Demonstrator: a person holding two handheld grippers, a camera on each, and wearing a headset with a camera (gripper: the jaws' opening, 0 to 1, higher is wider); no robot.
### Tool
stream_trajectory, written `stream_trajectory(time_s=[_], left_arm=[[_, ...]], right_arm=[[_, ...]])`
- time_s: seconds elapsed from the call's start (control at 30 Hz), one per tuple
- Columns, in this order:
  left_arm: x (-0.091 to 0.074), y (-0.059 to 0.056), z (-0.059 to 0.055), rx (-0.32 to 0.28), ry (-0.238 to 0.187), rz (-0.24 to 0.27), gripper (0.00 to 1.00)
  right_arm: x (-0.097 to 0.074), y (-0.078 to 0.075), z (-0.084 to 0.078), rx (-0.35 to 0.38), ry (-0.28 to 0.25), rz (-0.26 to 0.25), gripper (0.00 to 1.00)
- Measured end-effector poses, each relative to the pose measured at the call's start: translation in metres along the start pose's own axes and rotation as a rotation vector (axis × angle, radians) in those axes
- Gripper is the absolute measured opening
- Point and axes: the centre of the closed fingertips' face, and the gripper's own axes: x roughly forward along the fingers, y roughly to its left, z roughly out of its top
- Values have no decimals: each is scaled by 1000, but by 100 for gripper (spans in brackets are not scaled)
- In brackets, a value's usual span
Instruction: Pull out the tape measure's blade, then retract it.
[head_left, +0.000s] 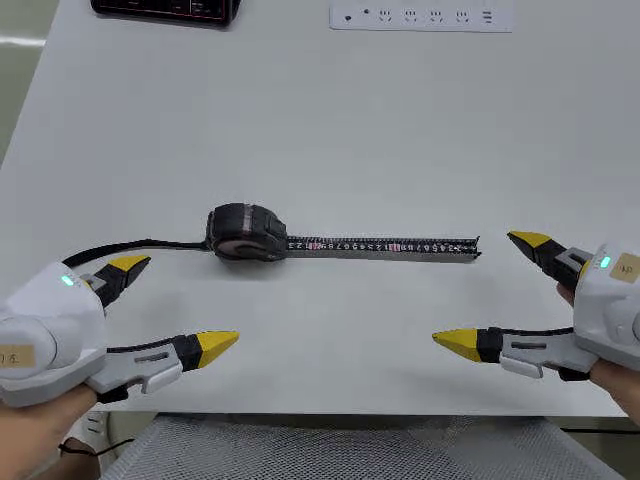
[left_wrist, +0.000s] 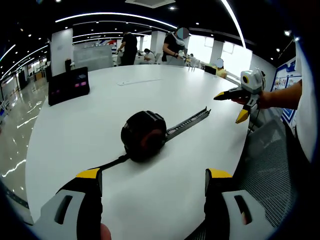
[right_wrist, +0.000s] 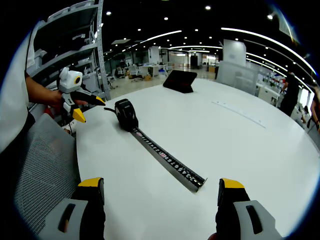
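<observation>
A black tape measure (head_left: 245, 232) lies on the white table (head_left: 320, 120), its blade (head_left: 385, 246) pulled out to the right and lying flat, the end hook (head_left: 474, 247) free. A black strap trails left from the case. My left gripper (head_left: 175, 305) is open, near the table's front left, short of the case (left_wrist: 144, 135). My right gripper (head_left: 490, 292) is open at the front right, close to the blade's tip (right_wrist: 198, 182) without touching it. The case (right_wrist: 125, 113) and blade (right_wrist: 165, 157) run away from the right gripper. Nothing sits between either pair of jaws.
A black device (head_left: 168, 9) and a white power strip (head_left: 420, 16) lie along the table's far edge. A mesh chair seat (head_left: 330, 448) sits below the front edge. People stand far behind in the room (left_wrist: 175, 45).
</observation>
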Motion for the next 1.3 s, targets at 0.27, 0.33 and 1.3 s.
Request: stream_trajectory(time_s=[0.27,0.33,1.3], left_arm=[[-1,0,-2,-2,1,1,82],[-1,-1,-2,-5,0,0,82],[27,-2,23,-61,-28,2,84]], right_arm=[[0,-1,-3,1,1,1,93],[0,-1,-3,3,2,2,93],[5,-14,5,-13,5,3,93]])
